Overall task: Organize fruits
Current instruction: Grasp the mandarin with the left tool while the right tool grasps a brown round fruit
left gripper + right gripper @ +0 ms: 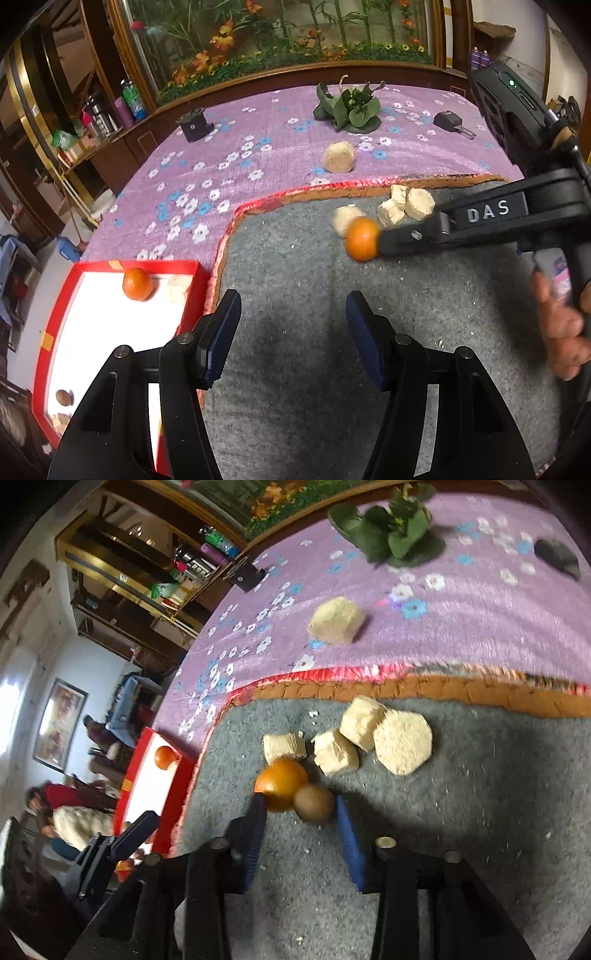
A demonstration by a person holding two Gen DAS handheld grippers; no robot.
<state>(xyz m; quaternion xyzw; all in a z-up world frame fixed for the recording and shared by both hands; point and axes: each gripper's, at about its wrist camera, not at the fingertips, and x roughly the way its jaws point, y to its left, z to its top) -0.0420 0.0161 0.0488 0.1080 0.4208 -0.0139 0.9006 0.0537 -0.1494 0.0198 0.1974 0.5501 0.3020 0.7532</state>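
Note:
An orange and a small brown fruit lie touching on the grey mat. My right gripper is open, its fingertips at either side of the two fruits. The orange also shows in the left wrist view, just ahead of the right gripper's finger. My left gripper is open and empty above the mat, right of a red tray. The tray holds another orange and a brown fruit.
Several beige blocks lie on the mat behind the fruits; one more sits on the purple flowered cloth. A leafy green plant and two black objects stand farther back. The tray overhangs the table's left edge.

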